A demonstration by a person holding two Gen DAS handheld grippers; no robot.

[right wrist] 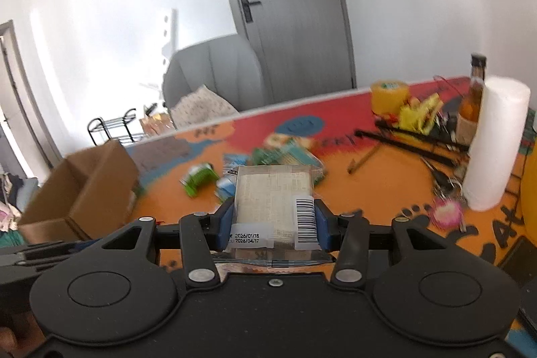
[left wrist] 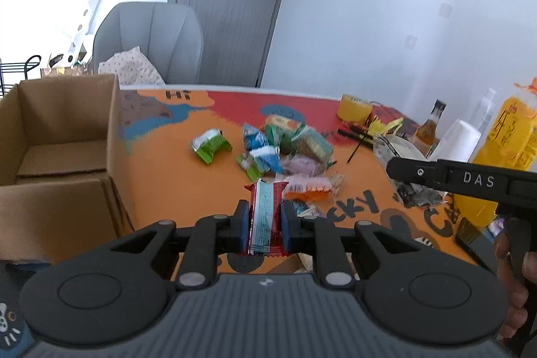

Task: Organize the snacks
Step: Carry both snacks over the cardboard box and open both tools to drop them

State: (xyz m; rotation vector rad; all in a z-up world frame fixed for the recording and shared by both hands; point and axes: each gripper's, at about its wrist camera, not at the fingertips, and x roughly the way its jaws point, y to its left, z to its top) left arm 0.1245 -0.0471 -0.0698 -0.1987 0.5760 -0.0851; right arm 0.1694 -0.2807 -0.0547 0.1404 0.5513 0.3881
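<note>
Red snack packet (left wrist: 266,217) clamped between left fingers (left wrist: 244,220).

A table covered in a bright orange and red cartoon-print cloth (left wrist: 174,176) carries everything. An open brown cardboard box (left wrist: 57,136) sits at its left edge. A loose heap of green, blue and pink snack packets (left wrist: 278,146) lies mid-table. At the right stand a yellow tape roll (left wrist: 354,108), a white paper-towel roll (right wrist: 493,143) and a brown glass bottle (left wrist: 429,126).
</note>
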